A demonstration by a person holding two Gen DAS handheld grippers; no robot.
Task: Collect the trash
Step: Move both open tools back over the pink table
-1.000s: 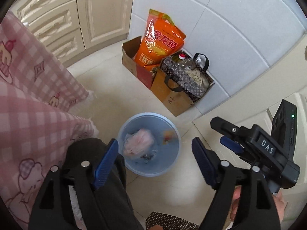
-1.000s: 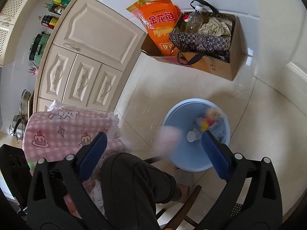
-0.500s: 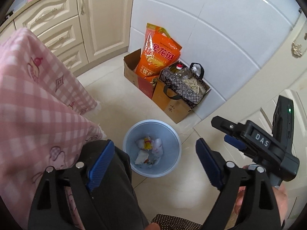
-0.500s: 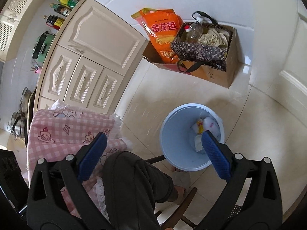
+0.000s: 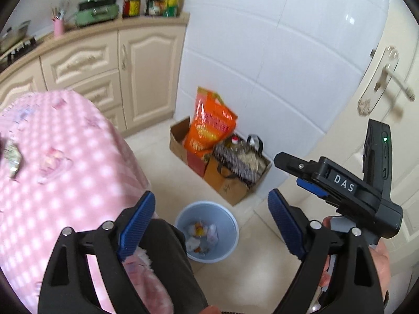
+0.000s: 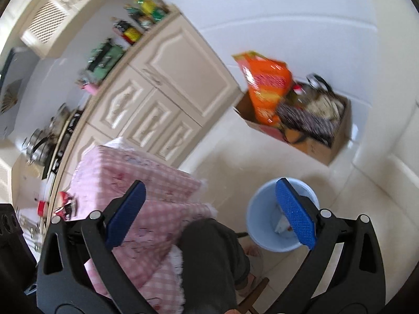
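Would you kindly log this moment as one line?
left gripper: opening, empty | right gripper: open, empty | blue bin: holds trash | table: wrappers remain

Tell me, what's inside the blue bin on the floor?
The blue bin holds crumpled trash: whitish and pinkish wrappers and something orange-yellow. Whatever lies beneath that pile is covered. From the right wrist view, a gripper finger hides most of the inside.

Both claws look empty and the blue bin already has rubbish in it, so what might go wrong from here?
1. The left claw is opening with nothing between its jaws; the wrappers on the pink tablecloth look flat and could slip.
2. The blue bin sits low beside the person's knee; a drop could miss or a leg could tip it.
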